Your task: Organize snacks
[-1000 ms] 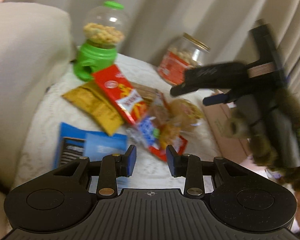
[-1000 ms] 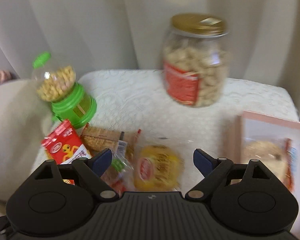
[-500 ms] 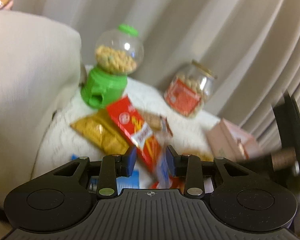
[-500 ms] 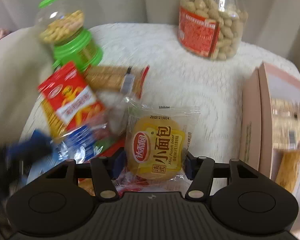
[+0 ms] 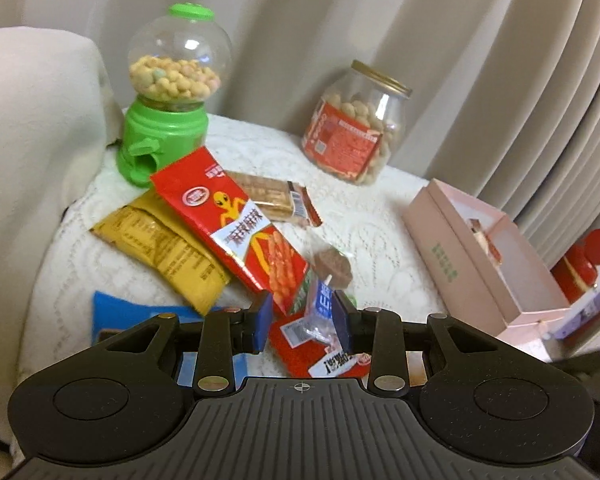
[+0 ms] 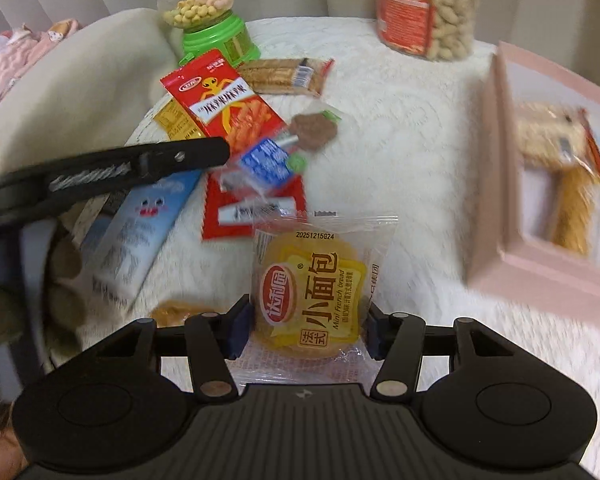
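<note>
My right gripper is shut on a yellow mini French bread packet, held above the white cloth. My left gripper has its jaws narrowly apart around a clear wrapper with a blue label and a brown chocolate pastry; the right wrist view shows its fingers touching that blue-labelled wrapper. A red snack bag, a yellow bag, a cracker pack, a flat red sachet and a blue pack lie on the cloth.
An open pink box holding snack packs stands at the right. A green candy dispenser and a peanut jar stand at the back by the curtain. A cream cushion rises at the left.
My right gripper dropped over the bread packet, closed on it and lifted it towards the camera. My left gripper moved down to the blue-labelled pastry wrapper.
</note>
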Demonstrator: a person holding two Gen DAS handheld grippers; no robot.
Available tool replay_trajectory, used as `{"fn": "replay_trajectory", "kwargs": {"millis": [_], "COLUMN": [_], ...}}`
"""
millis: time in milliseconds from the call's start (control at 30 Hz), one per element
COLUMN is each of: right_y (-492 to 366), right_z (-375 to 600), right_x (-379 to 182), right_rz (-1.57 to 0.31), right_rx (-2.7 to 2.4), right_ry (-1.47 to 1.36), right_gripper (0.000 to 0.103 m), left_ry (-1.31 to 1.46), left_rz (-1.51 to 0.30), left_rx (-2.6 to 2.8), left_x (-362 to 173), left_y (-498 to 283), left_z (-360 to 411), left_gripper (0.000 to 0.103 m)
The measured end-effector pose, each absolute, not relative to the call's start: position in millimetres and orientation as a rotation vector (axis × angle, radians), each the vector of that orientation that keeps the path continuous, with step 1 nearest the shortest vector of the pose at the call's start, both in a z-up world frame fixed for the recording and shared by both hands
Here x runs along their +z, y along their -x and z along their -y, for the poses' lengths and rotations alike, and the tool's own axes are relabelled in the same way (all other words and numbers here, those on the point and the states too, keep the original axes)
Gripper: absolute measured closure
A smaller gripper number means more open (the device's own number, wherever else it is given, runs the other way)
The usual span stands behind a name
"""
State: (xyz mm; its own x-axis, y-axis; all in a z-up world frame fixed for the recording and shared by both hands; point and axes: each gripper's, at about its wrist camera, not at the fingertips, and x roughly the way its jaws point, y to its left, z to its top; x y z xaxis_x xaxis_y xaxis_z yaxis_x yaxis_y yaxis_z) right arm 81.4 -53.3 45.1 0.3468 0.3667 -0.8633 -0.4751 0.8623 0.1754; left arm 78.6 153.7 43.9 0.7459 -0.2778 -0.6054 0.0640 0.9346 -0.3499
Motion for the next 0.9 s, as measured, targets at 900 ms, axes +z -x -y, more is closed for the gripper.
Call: {"fn": "replay_trajectory", "kwargs": {"millis": [900], "right_y": [-17.3], "right_z": [224.1], "right_x": [31.1], "right_rz": [-0.830], "right_rx": [0.210], "right_ry": [-0.076], "right_gripper": [0.028], "left_ry": [0.238], "left_rz": [-0.895], "left_rx": [-0.492], "left_x": [39.1], "left_y": [11.5], "left_z": [-84.3], "left_gripper": [0.075]}}
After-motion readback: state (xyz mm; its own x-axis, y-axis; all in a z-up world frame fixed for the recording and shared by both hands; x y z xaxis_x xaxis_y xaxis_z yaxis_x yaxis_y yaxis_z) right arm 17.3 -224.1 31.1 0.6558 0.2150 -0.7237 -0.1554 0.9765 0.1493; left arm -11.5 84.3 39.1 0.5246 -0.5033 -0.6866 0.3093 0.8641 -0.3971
